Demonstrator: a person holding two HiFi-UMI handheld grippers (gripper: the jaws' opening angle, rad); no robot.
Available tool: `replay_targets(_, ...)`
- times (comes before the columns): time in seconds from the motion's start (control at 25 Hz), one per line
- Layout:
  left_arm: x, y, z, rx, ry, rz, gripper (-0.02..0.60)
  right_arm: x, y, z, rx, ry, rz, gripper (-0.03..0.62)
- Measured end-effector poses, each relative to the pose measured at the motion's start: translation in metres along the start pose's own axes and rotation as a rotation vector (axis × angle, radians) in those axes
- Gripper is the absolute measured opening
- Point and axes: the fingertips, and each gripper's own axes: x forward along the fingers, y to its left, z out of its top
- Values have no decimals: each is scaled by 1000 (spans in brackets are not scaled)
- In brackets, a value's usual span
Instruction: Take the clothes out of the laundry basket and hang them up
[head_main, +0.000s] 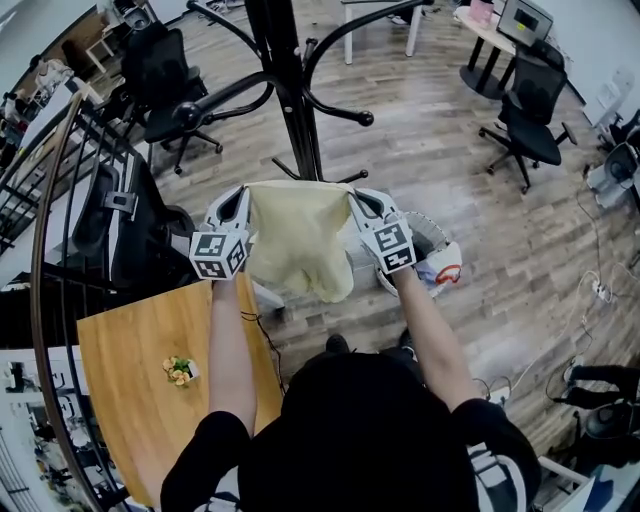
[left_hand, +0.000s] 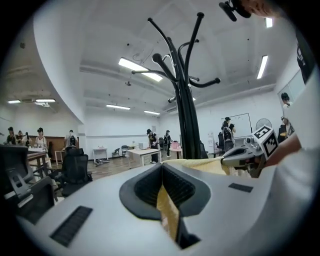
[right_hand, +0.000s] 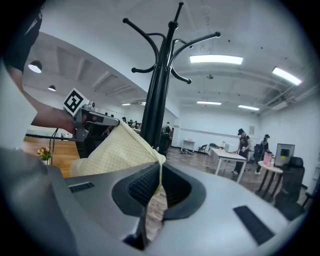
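Together, the left claw and right claw are each clamped on an upper corner of the pale yellow cloth. It hangs spread between them, before the black coat stand, near the white laundry basket.

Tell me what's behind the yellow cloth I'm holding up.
The black coat stand rises just behind the yellow cloth. The cloth covers part of the stand's base and much of the white laundry basket below, so what is left inside cannot be seen.
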Motion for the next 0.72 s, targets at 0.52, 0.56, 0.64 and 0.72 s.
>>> replay_targets(0.52,14,-18,-109,104,280,-66,25,11,32,-74,43,171,64,24)
replay_targets(0.56,13,-23,-118,95,304,-84,25,11,36,-79,47,183,77,25)
replay_targets(0.64,10,-32,-135,60,341,-117,26,12,44,-87,55,203,105,26)
replay_targets(0.72,7,-38,-145,41,352,-129,26,13,49,-93,65,214,124,29)
